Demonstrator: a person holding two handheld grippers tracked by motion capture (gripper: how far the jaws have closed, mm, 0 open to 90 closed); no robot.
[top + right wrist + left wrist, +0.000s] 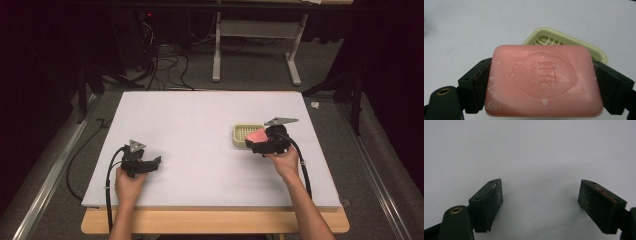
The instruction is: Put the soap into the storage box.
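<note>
Two grippers over white table (200, 120).
R gripper (544, 82) clamps pink soap bar (544, 80) above green soap dish (596, 51); L gripper (540, 202) spread wide, empty.

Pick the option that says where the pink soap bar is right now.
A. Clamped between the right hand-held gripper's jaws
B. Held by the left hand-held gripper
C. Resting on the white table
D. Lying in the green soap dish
A: the pink soap bar sits pinched between the right hand-held gripper's jaws, with the green soap dish behind it.
</note>
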